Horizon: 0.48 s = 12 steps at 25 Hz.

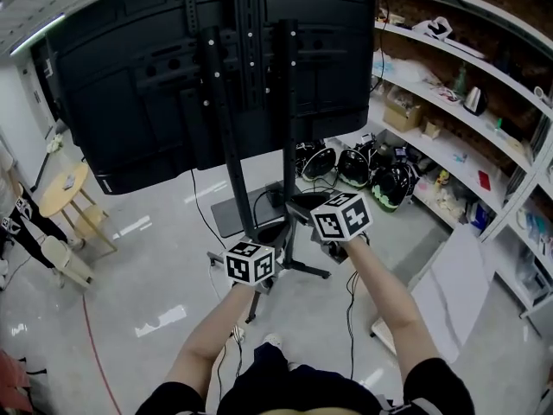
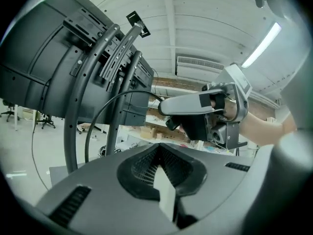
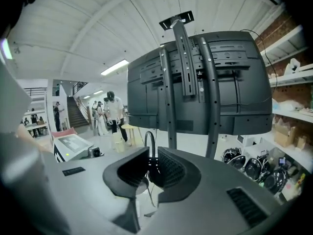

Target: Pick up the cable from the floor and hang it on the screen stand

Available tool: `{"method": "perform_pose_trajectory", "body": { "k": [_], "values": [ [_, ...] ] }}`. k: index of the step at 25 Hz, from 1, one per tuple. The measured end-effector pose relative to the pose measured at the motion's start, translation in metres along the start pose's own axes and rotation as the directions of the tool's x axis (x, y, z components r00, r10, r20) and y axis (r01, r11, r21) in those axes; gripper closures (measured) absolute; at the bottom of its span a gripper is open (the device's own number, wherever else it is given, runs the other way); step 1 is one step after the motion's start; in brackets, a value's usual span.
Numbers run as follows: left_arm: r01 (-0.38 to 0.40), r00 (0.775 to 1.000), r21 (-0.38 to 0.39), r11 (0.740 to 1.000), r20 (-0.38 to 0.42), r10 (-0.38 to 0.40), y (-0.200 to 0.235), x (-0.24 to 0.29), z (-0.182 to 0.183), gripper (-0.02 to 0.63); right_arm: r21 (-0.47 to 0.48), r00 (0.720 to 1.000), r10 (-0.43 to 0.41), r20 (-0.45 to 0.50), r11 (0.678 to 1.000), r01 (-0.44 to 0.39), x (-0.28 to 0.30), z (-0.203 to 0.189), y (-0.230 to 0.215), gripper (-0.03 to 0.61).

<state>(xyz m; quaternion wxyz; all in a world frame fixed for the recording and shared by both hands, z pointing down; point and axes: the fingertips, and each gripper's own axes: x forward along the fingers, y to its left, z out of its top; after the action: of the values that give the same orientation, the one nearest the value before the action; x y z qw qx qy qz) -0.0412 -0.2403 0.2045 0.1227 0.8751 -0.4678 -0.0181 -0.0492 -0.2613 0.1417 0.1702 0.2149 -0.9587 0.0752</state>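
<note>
Two sets of ribbed jaws, right gripper [image 3: 150, 156] pinching thin black cable [image 3: 146, 140], left gripper [image 2: 159, 151] closed.

In the head view you can't see either set of jaws, the marker cubes [image 1: 250, 262] sit right over them. The foot of the stand [image 1: 226, 137] is partly behind the arms, and the screen [image 1: 130, 76] runs off the top edge. At the right gripper [image 3: 150, 154] the cable [image 3: 146, 142] loops up out of the pads, with its lower bit buried between them. The stuff on the shelves [image 1: 449, 102] is too small to make out. There's a pale wedge [image 2: 166, 195] under the left gripper [image 2: 159, 150] tips, no idea what it is.
</note>
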Motion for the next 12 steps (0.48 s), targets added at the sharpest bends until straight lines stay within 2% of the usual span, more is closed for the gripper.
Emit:
{"method": "perform_pose_trajectory", "body": {
  "k": [4, 9, 12],
  "values": [
    [0.007, 1.0, 0.039, 0.999, 0.027, -0.008, 0.01, 0.016, 0.035, 0.607, -0.013, 1.0, 0.008, 0.017, 1.0, -0.008, -0.001, 0.034, -0.019, 0.509],
    [0.034, 0.998, 0.091, 0.995, 0.054, -0.039, 0.026, 0.046, 0.078, 0.607, -0.074, 0.999, -0.02, 0.039, 0.997, 0.023, 0.002, 0.076, -0.054, 0.509],
    [0.041, 0.997, 0.116, 0.992, 0.068, -0.049, 0.041, 0.067, 0.103, 0.607, -0.076, 0.997, -0.026, 0.067, 0.997, 0.031, 0.008, 0.099, -0.079, 0.509]
  ]
}}
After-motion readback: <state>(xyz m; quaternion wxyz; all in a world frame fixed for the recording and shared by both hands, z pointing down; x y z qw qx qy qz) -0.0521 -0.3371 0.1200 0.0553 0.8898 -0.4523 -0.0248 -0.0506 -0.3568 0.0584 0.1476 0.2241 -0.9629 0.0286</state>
